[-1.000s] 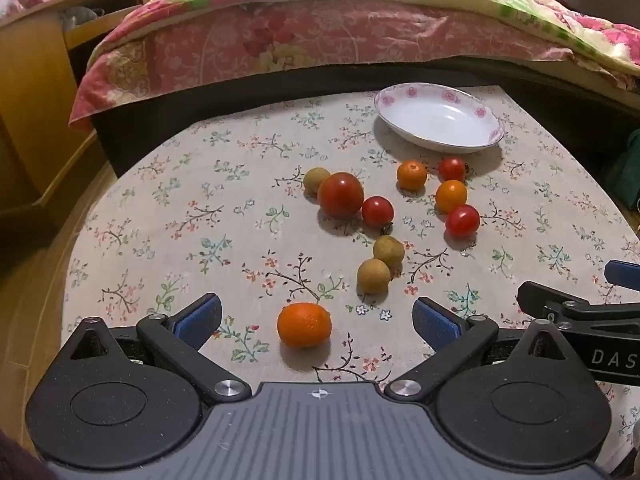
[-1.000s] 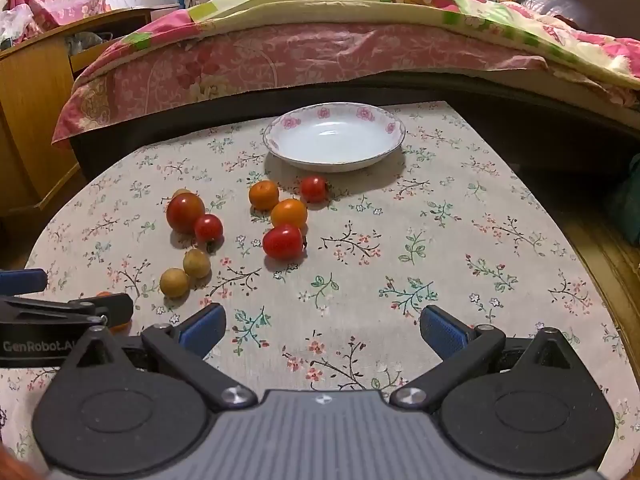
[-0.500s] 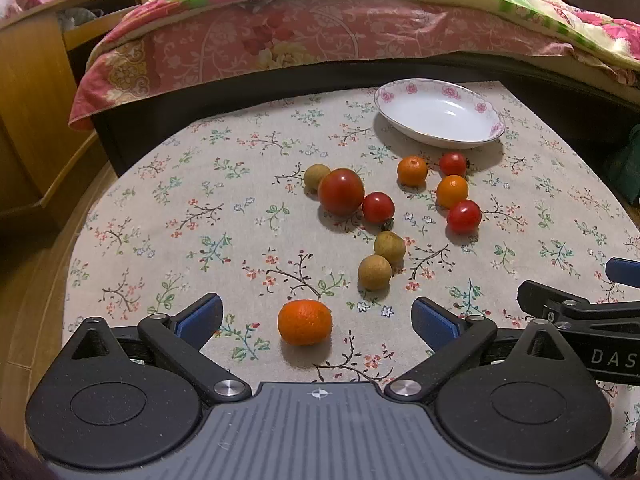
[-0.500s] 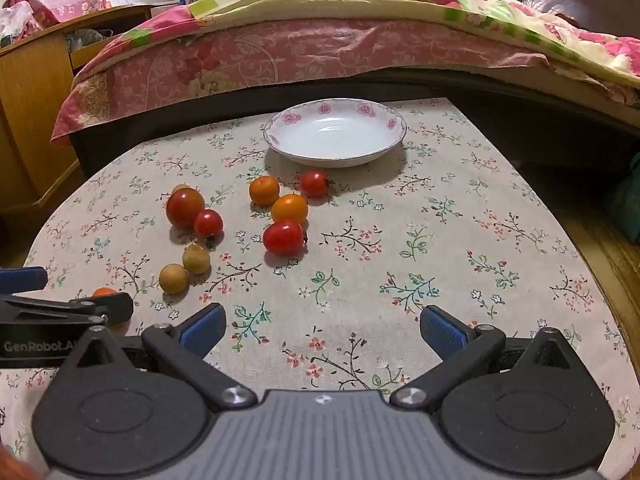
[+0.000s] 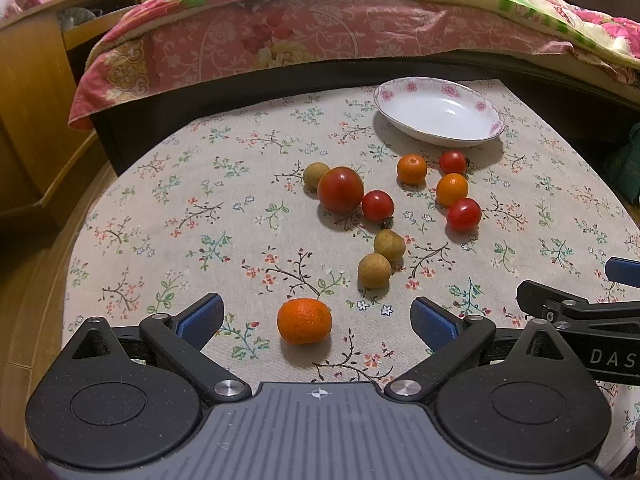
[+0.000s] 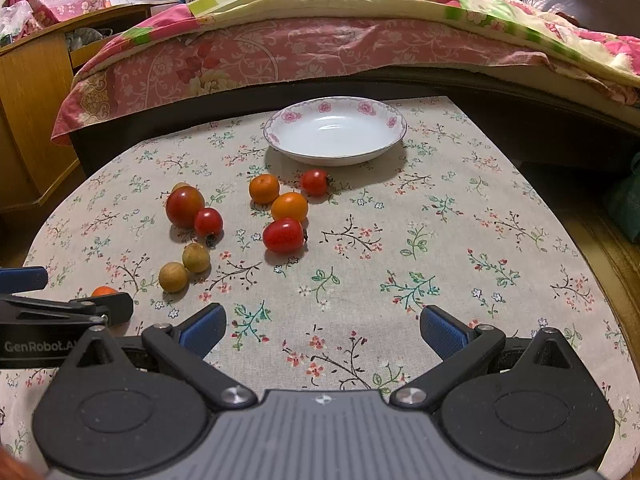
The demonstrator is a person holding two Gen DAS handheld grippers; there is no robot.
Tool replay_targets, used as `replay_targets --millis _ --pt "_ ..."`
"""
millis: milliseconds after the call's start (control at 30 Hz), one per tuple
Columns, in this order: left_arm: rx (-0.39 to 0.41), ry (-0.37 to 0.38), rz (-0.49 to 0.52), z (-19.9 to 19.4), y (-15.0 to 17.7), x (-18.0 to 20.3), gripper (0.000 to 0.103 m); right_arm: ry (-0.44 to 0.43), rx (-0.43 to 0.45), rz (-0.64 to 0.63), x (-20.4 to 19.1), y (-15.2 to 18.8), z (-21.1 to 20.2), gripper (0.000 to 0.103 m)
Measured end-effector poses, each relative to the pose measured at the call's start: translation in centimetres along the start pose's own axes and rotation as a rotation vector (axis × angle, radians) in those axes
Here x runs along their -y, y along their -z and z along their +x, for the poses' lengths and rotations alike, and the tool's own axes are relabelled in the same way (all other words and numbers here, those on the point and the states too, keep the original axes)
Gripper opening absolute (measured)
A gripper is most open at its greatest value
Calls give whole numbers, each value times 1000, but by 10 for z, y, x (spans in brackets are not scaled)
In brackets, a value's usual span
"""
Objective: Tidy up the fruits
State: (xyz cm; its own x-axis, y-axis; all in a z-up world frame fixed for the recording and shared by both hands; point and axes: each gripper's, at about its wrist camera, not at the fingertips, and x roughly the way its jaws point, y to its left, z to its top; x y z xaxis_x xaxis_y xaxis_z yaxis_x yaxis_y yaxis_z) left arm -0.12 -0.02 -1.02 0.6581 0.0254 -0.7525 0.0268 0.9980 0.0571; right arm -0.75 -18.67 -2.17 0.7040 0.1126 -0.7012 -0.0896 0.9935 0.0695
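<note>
While both grippers' jaws gape, four tomatoes, three oranges, three longans lie beside one plate.

Over the flowered bench, the right hand-held gripper hangs with jaws spread wide and nothing between them, while tomatoes, small oranges and brown longans lie scattered left of centre before an empty white plate near the bed.
</note>
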Motion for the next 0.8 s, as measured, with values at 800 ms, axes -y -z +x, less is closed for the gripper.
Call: replay_targets --millis 800 --pt "-6 0 3 0 4 -1 99 -1 -10 -2 -2 3 3 103"
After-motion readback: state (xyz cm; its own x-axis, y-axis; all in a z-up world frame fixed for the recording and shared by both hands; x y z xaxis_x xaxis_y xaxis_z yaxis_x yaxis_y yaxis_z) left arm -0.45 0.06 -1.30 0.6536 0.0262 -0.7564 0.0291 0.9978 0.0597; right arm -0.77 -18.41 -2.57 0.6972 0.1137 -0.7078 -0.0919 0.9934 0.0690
